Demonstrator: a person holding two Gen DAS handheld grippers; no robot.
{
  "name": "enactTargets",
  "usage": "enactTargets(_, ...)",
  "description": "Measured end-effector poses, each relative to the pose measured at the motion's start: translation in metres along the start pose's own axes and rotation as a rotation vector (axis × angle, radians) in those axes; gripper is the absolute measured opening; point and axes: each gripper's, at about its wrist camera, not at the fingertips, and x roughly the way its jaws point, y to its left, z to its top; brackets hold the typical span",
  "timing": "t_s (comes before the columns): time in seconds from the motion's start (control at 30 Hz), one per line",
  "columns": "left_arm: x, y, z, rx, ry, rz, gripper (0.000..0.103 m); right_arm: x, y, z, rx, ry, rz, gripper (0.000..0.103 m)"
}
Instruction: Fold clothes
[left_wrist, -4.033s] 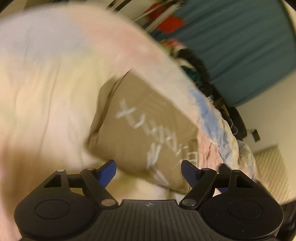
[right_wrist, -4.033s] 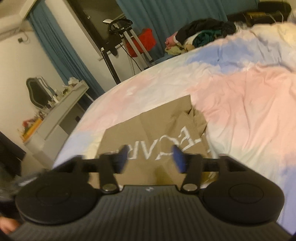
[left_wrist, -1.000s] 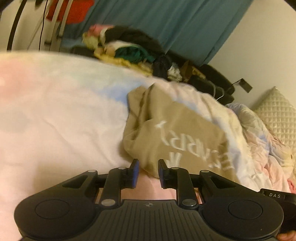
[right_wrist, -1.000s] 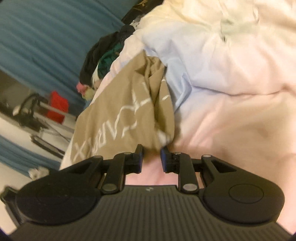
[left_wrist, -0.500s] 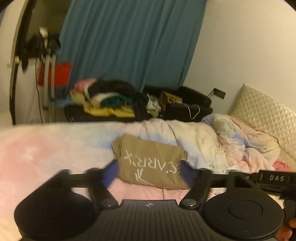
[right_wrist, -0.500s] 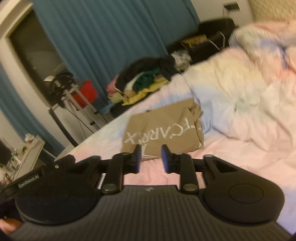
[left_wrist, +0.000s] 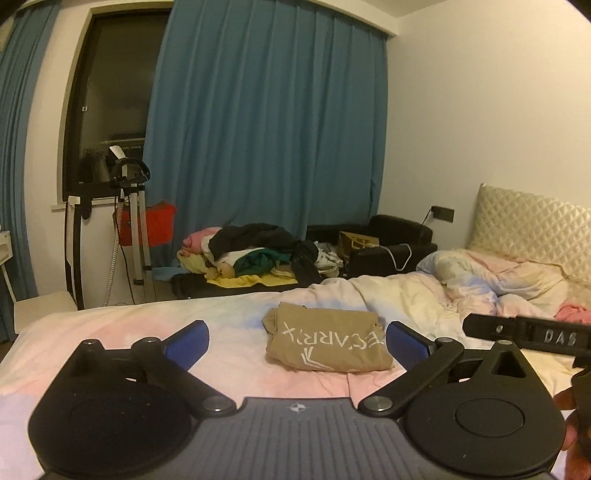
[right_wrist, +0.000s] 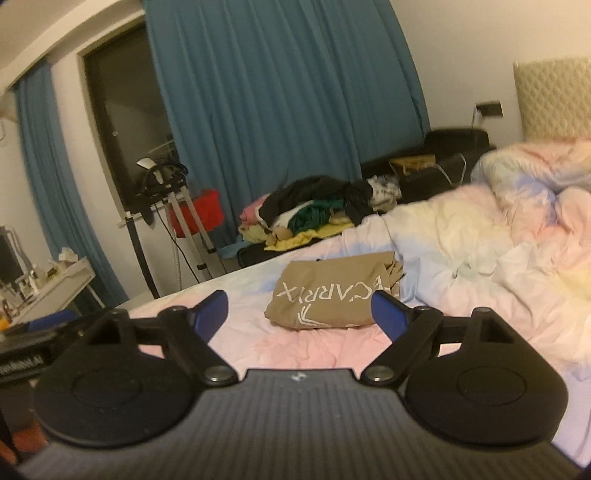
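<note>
The tan shirt (left_wrist: 327, 341) lies folded into a compact rectangle on the bed (left_wrist: 110, 332), its white lettering facing up, resting on the pink and pale blue sheet near the far edge of the mattress. The left tool (left_wrist: 297, 341) hangs above the near part of the bed with its blue-padded fingers (left_wrist: 186, 343) spread wide apart, holding nothing; the shirt sits beyond and between them, not touched. The right tool (right_wrist: 299, 312) is likewise wide apart and empty, its fingers (right_wrist: 386, 314) framing the same shirt (right_wrist: 334, 295) from a little further right, with the bed (right_wrist: 461, 295) under it. In the left view the body of the right tool shows at the right edge as a black bar with white letters (left_wrist: 524, 334). To the right of the shirt a crumpled duvet (left_wrist: 480, 284) in pastel colours is bunched toward the quilted headboard (left_wrist: 532, 221). Beyond the far side of the bed a heap of clothes (left_wrist: 251, 254) in black, green, yellow and pink lies low against the blue curtain (left_wrist: 266, 129), with a black seat (left_wrist: 391, 240) to its right. Far left stands a metal stand (left_wrist: 129, 221) beside a red box (left_wrist: 155, 221), in front of a dark window (left_wrist: 110, 92). In the right view a white tabletop (right_wrist: 55, 288) with small clutter shows at the far left.
</note>
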Motion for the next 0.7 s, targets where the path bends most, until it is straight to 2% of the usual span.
enactTargets(0.23,-0.02,0.009,-0.033,-0.012,-0.021,0.009,0.103,-0.003,0.007,-0.04,-0.056,-0.048,0.002,0.086)
enactTargets(0.47,-0.011,0.016,-0.062,0.012,-0.033,-0.007,0.103,0.008,0.012,-0.078,-0.106,-0.081,-0.001,0.086)
enactTargets(0.7,0.002,0.031,-0.085,-0.018,-0.019,0.043,0.103,0.029,0.007,-0.095,-0.109,-0.062,-0.023,0.086)
